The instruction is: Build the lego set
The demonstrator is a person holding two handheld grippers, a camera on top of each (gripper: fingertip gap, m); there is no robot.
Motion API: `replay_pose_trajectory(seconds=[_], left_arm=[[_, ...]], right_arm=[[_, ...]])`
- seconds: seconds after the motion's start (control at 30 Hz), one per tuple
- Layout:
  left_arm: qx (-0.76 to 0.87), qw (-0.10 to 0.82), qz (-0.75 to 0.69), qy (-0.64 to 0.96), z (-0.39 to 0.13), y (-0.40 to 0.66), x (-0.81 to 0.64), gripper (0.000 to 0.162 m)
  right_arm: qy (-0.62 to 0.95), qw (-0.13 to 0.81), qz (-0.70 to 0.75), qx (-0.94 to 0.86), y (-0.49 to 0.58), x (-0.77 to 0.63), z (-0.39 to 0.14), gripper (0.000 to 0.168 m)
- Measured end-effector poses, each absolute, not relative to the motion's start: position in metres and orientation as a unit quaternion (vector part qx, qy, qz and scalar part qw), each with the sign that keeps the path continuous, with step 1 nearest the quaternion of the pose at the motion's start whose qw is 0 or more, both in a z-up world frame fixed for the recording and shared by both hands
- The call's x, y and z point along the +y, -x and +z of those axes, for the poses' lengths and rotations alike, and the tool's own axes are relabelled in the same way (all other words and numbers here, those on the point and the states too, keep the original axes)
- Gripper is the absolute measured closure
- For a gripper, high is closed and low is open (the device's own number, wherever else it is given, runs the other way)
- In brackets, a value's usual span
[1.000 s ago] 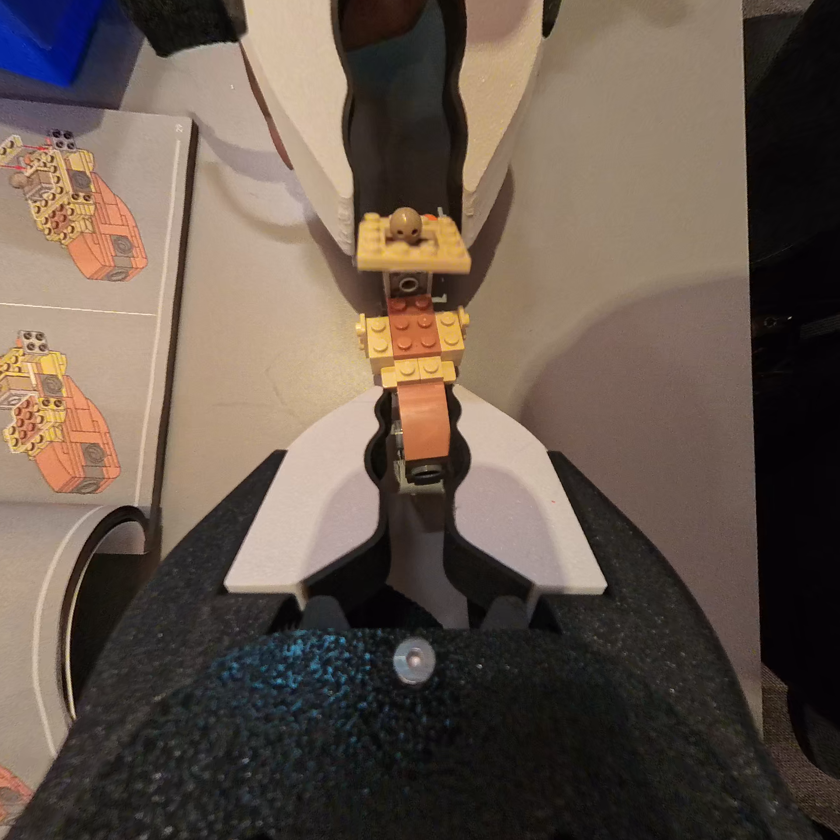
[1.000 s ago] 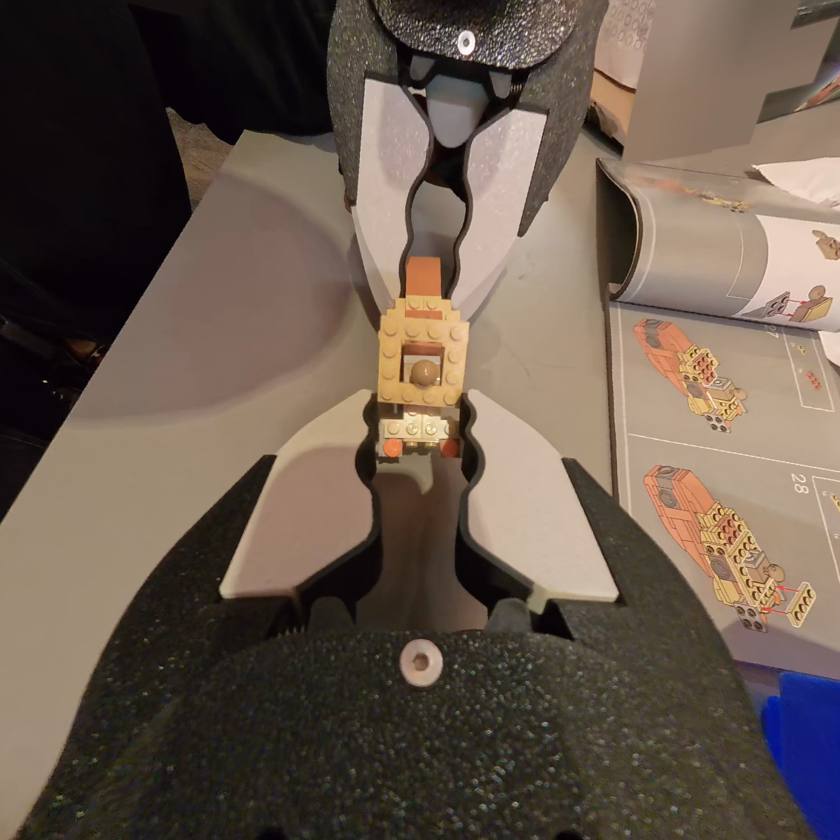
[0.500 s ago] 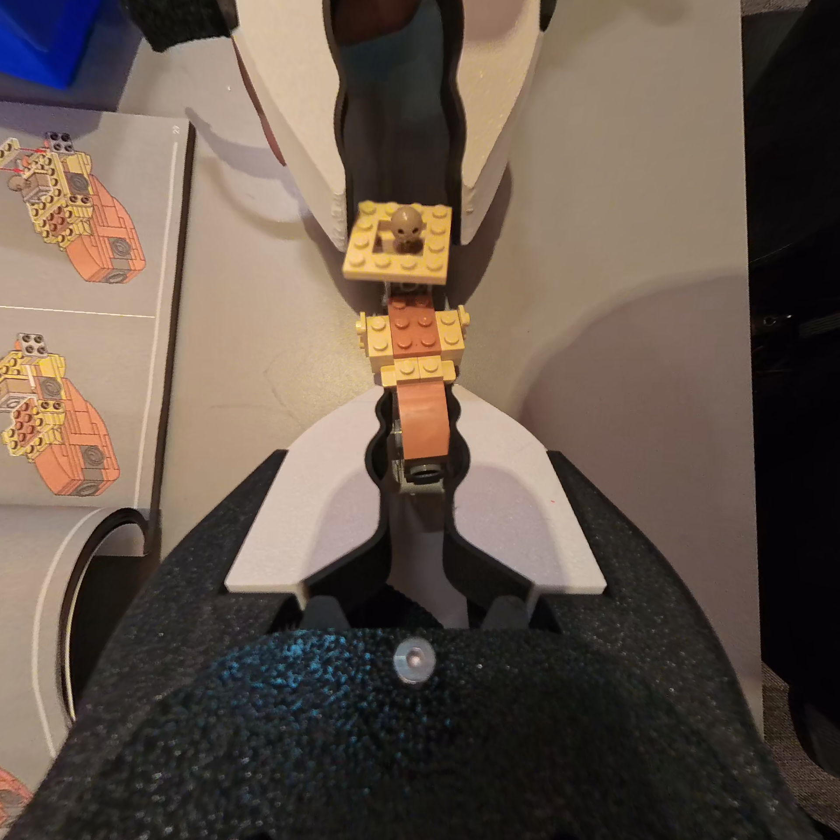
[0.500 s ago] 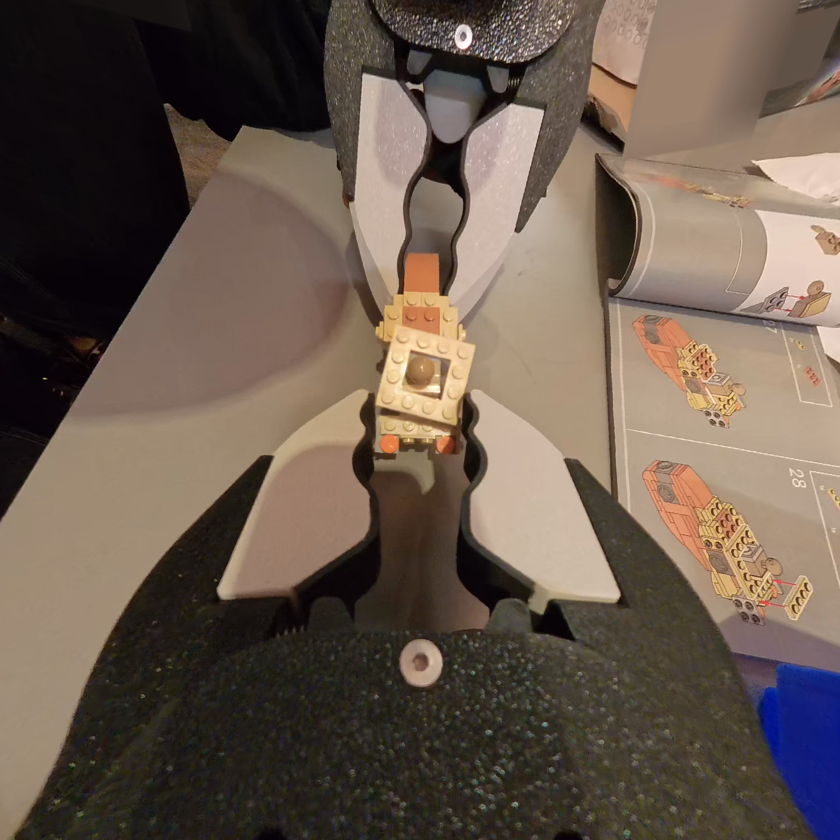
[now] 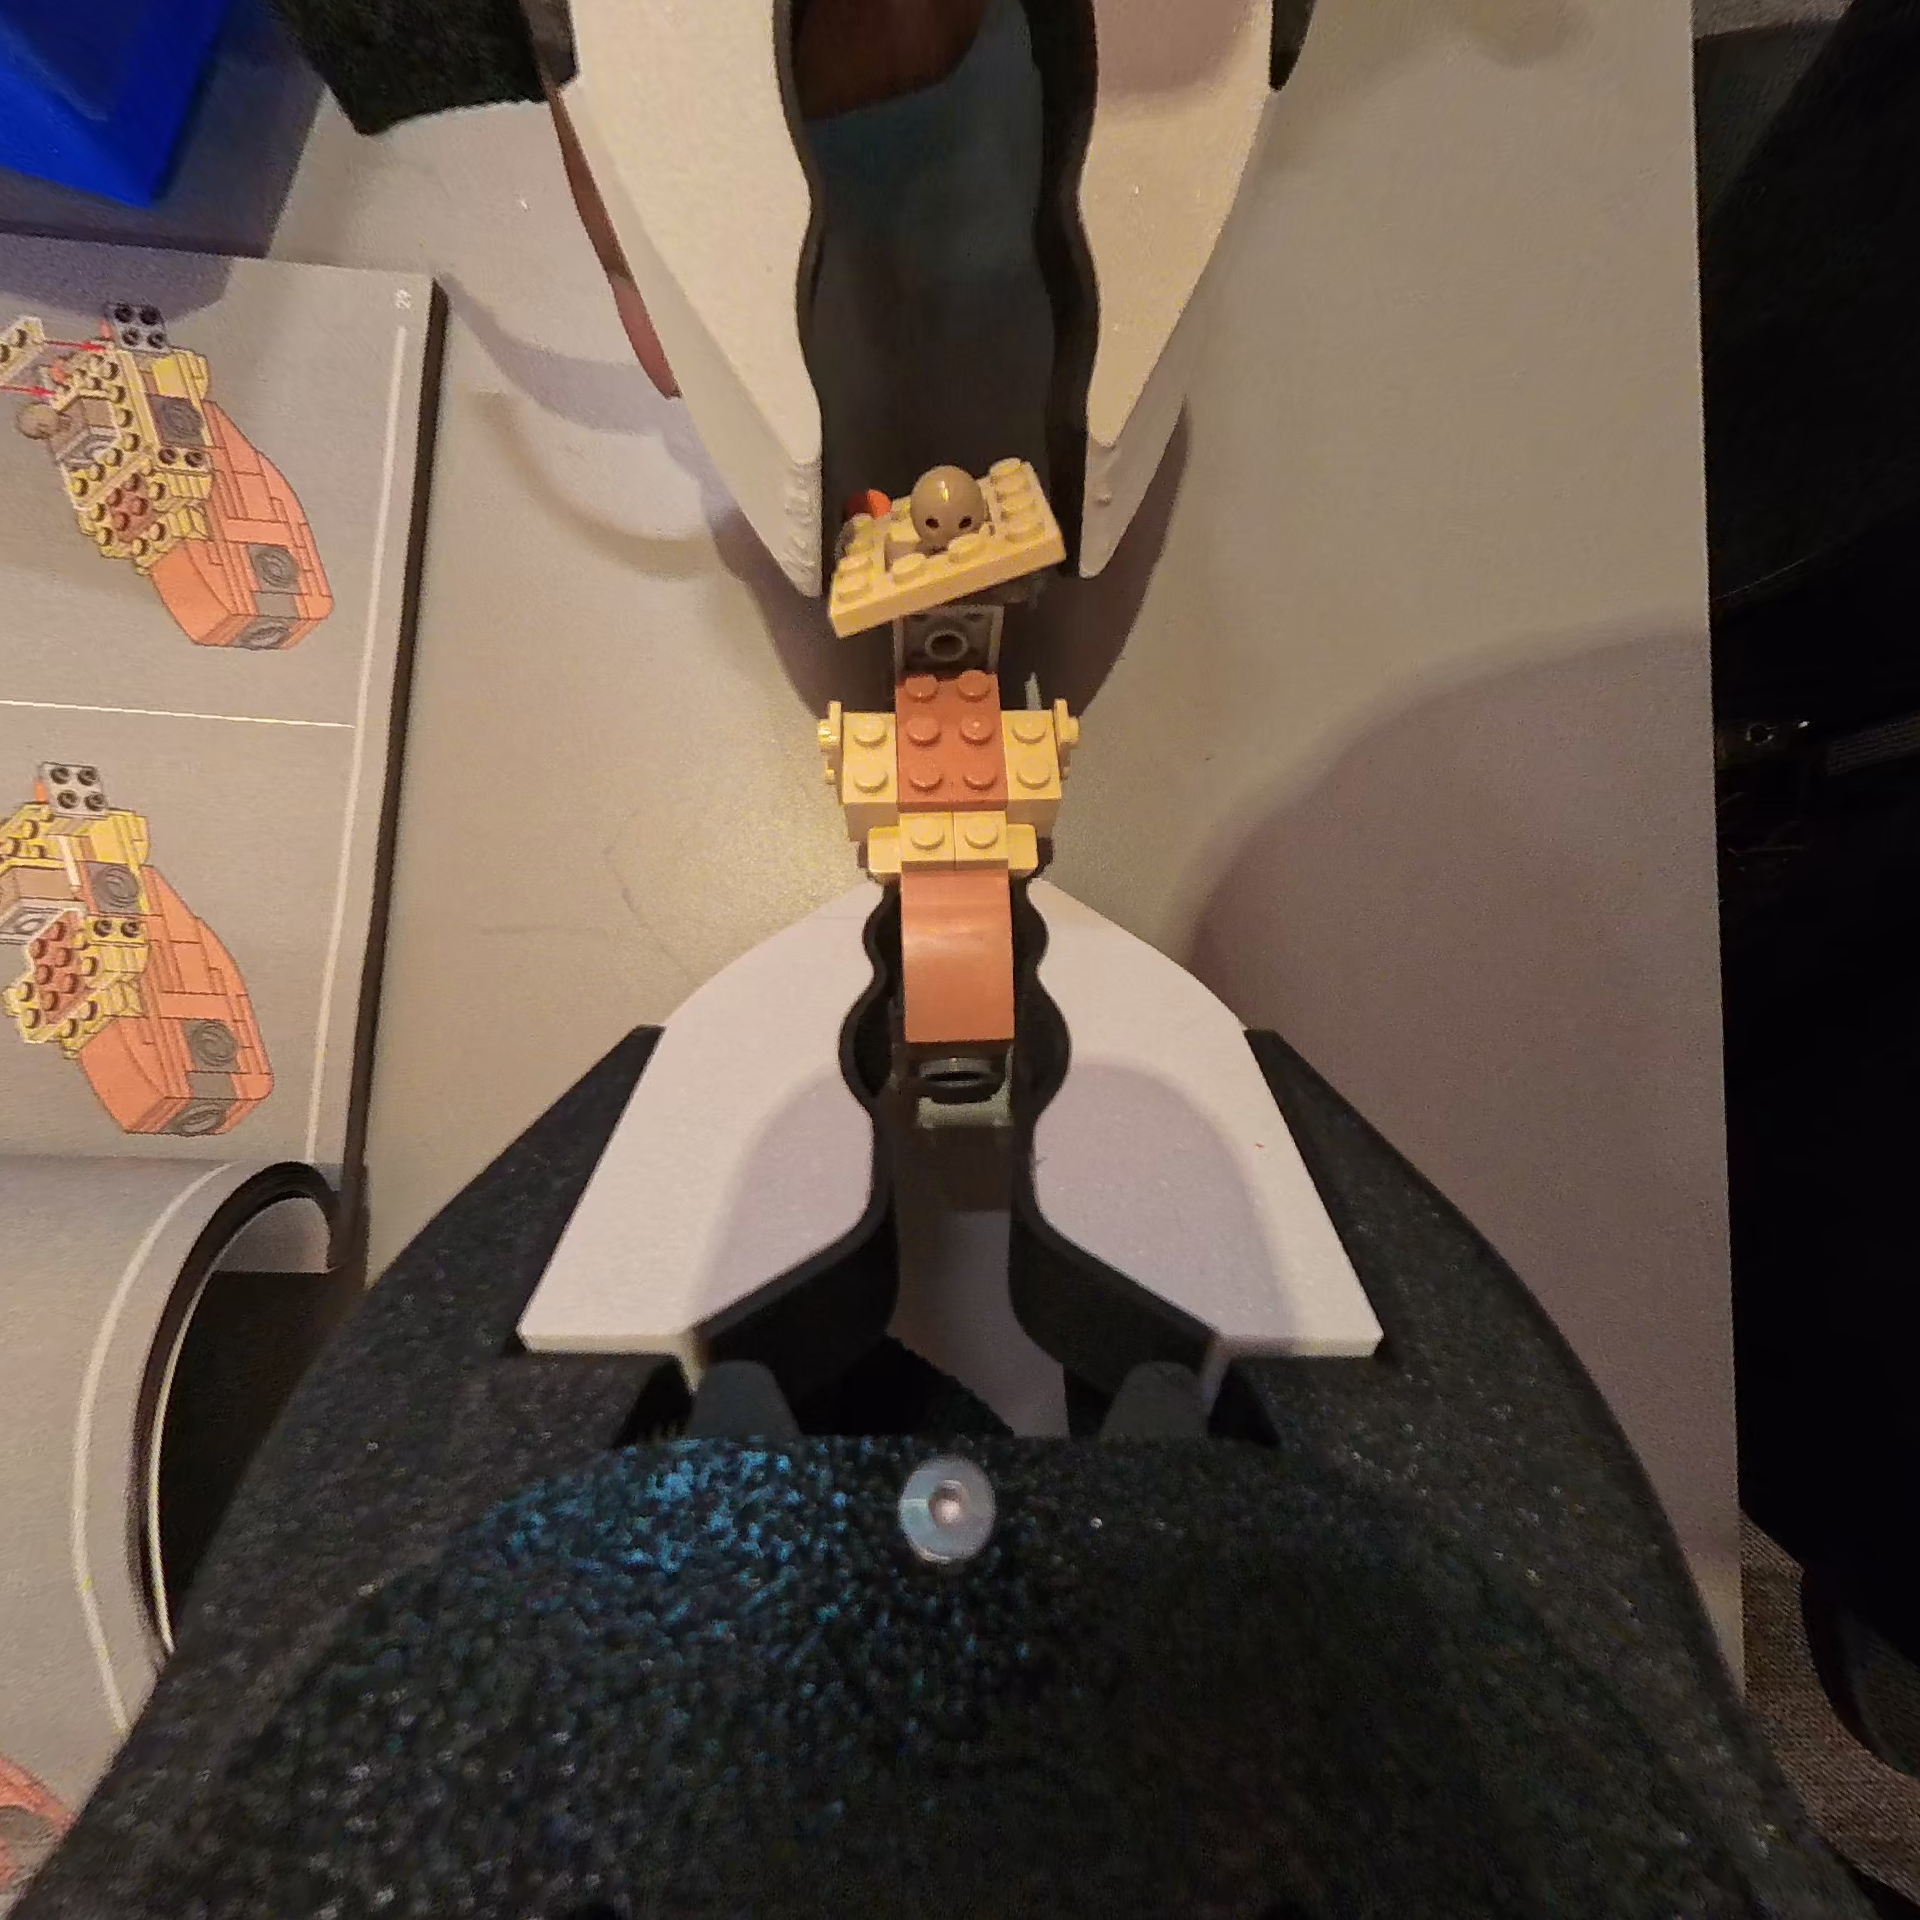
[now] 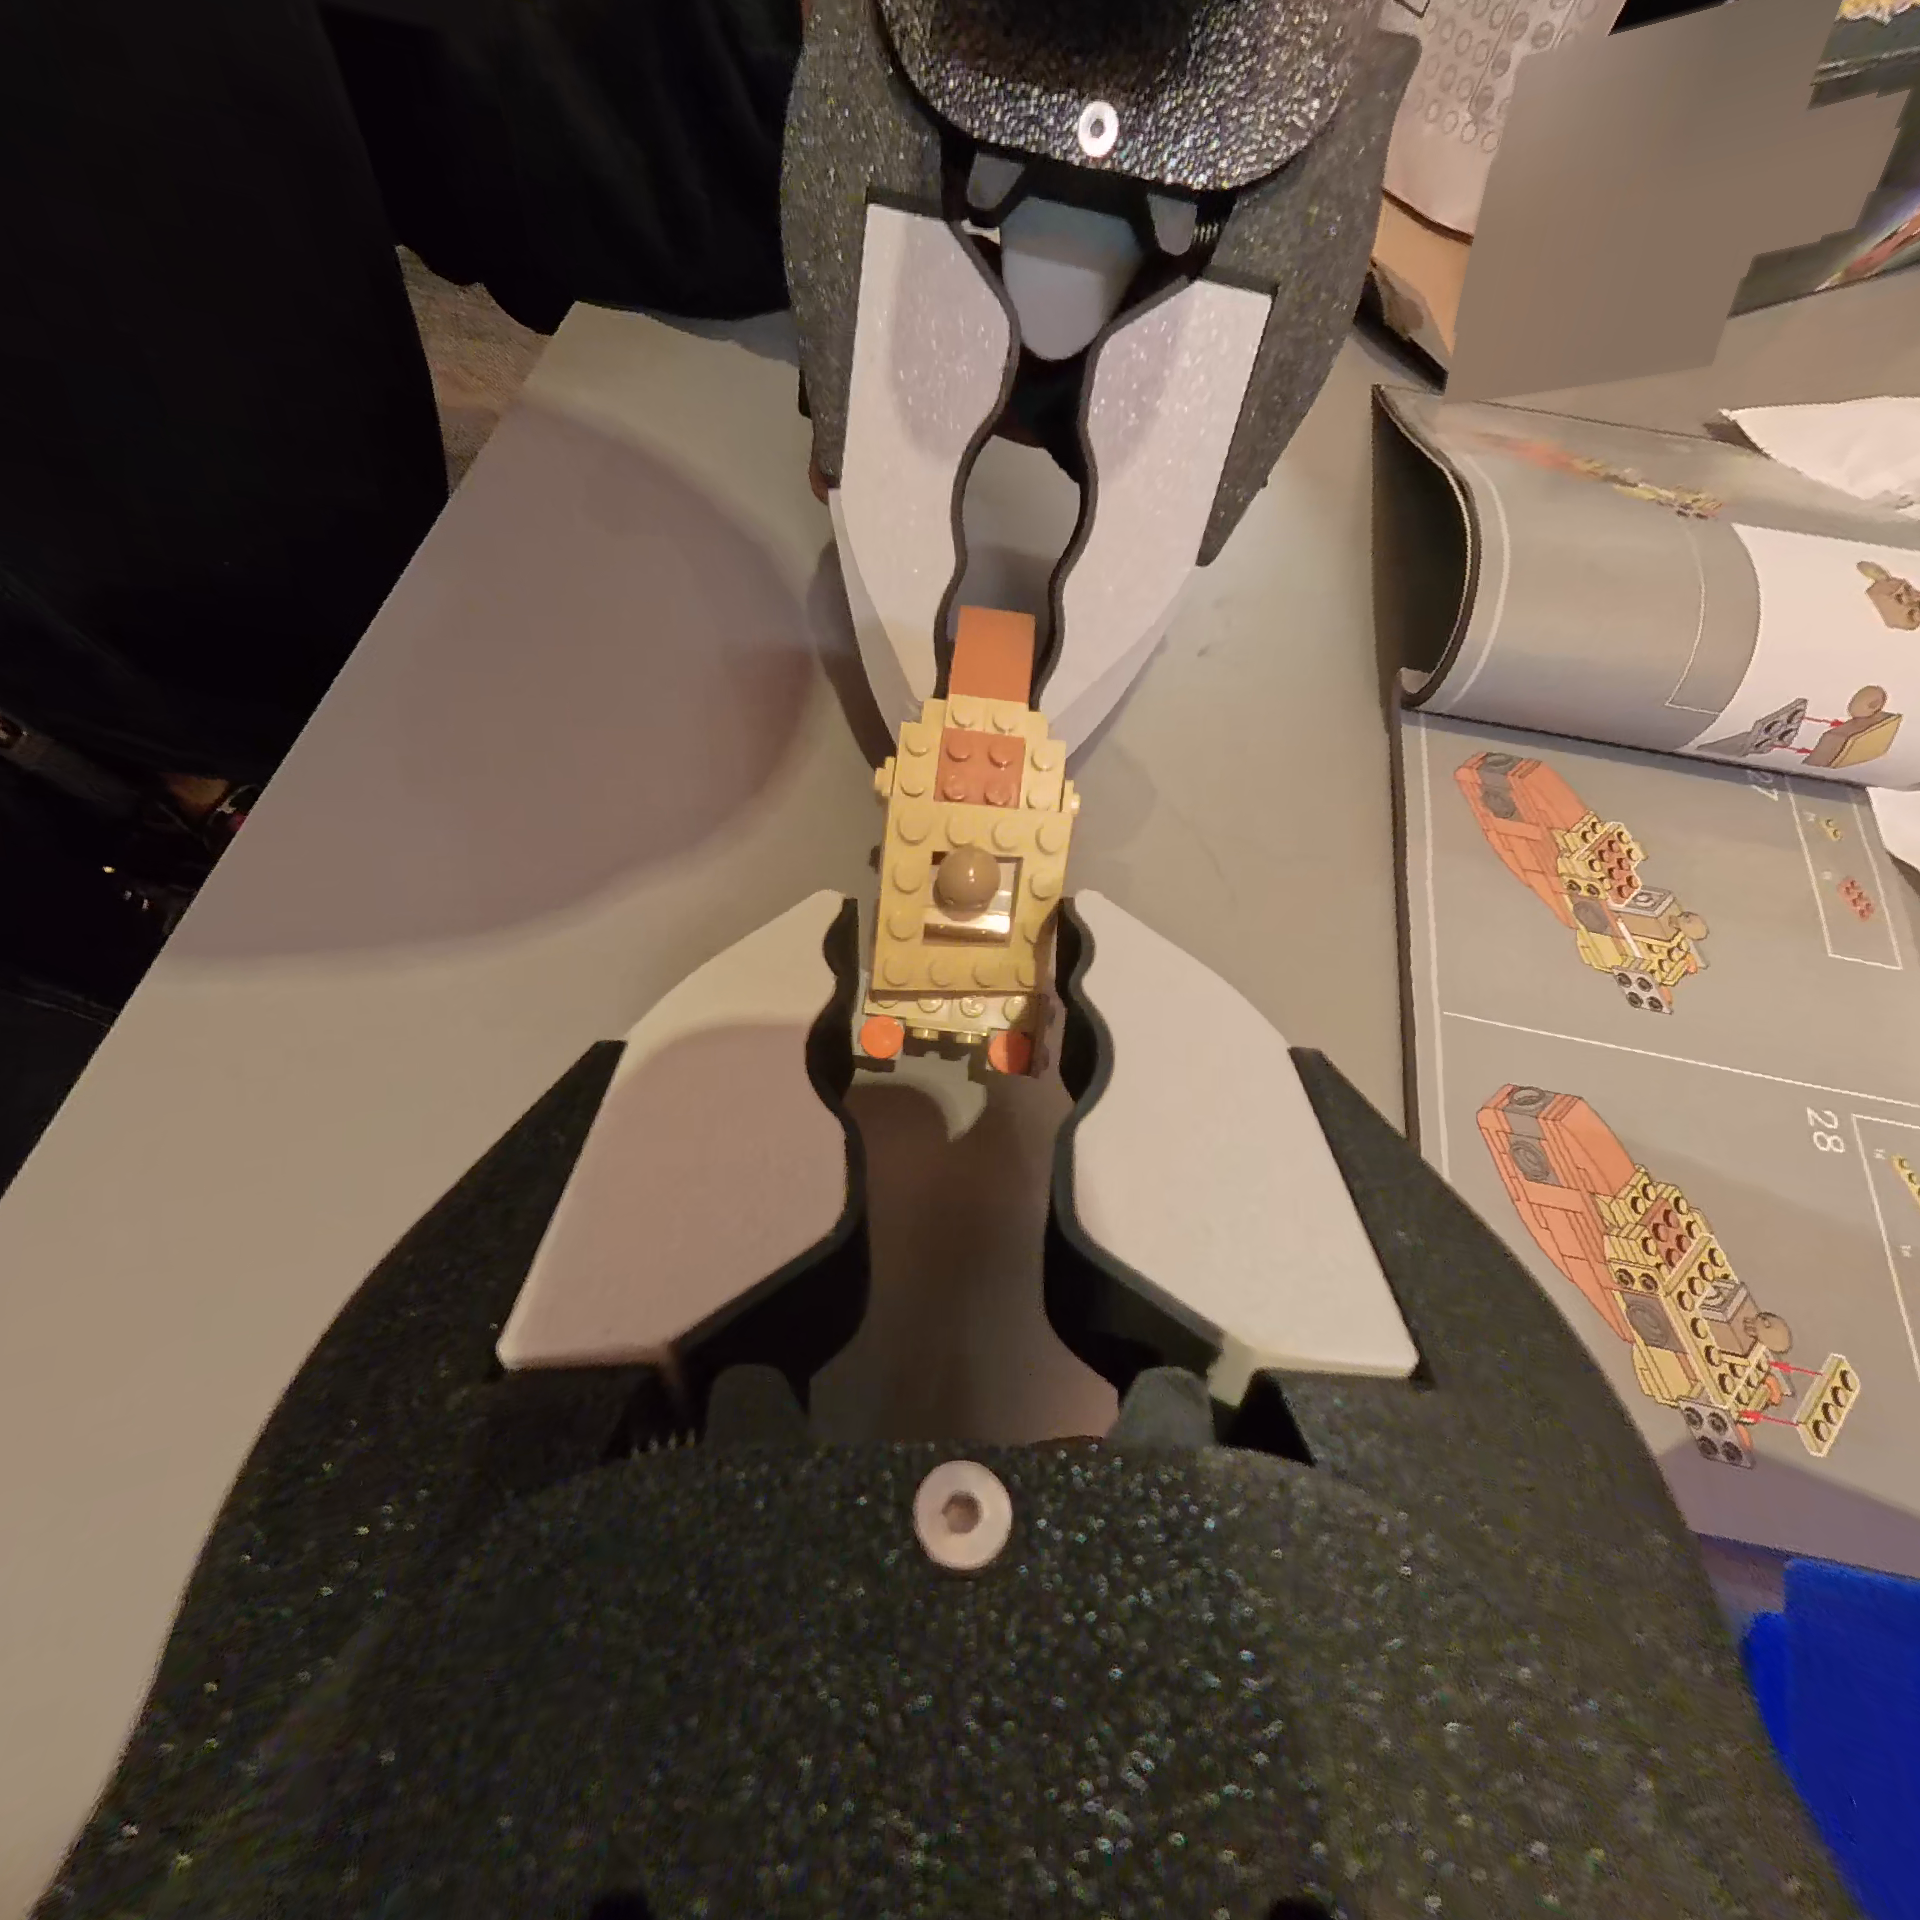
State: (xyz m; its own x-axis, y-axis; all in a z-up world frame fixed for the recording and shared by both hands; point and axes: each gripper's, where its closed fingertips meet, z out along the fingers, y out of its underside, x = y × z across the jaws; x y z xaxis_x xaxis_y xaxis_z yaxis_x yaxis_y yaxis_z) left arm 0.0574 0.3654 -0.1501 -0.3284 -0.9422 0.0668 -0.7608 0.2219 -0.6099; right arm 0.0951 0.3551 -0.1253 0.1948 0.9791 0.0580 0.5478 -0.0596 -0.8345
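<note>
The square tan studded plate (image 5: 948, 559) had tilted leftward; both hand-held grippers, left (image 5: 956, 997) and right (image 6: 951, 1023), clamped the tan-and-brown brick model (image 5: 951, 769).

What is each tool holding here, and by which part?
Left tool grips the tan-and-orange brick model by its curved orange nose. Right tool grips the same model's rear end, below the tan frame plate.

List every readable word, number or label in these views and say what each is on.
On the instruction booklet: printed step numbers beside the build diagrams; present, but not quoted here.
At its page corner in the left wrist view: a tiny mark, too small to read.
On the lego model: no writing visible.
</note>
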Motion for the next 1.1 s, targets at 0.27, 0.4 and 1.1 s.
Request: replay_pose_trajectory(seconds=[0.27,0.4,1.1], left_arm=[[0.765,0.161,-0.282,0.556,-0.15,-0.058,0.364,0.142],[0.765,0.16,-0.282,0.556,-0.15,-0.058,0.364,0.142],[0.761,0.16,-0.283,0.561,-0.15,-0.059,0.365,0.144]], right_arm=[[0.676,0.389,0.27,-0.565,-0.092,0.356,-0.124,0.131],[0.682,0.392,0.258,-0.561,-0.091,0.356,-0.122,0.128],[0.774,0.387,0.129,-0.484,-0.088,0.364,-0.127,0.129]])
